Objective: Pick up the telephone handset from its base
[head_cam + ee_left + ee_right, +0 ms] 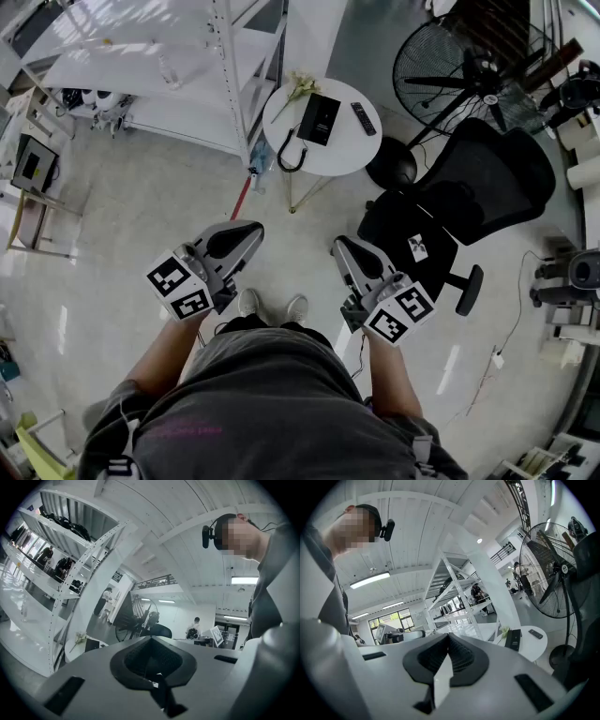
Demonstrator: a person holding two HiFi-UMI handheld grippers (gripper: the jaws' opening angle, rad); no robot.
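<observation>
Jaws together, left gripper [249, 232] and right gripper [340, 247]; only head view shows shoes [250, 302].

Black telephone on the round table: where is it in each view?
Head view: black telephone top centre, on the round white table.
Left gripper view: telephone lower left, small.
Right gripper view: telephone right of centre.
Shared landmark: the floor fan.

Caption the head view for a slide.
Standing back from the round table with the telephone, the person holds the left gripper and right gripper shut and empty.
</observation>
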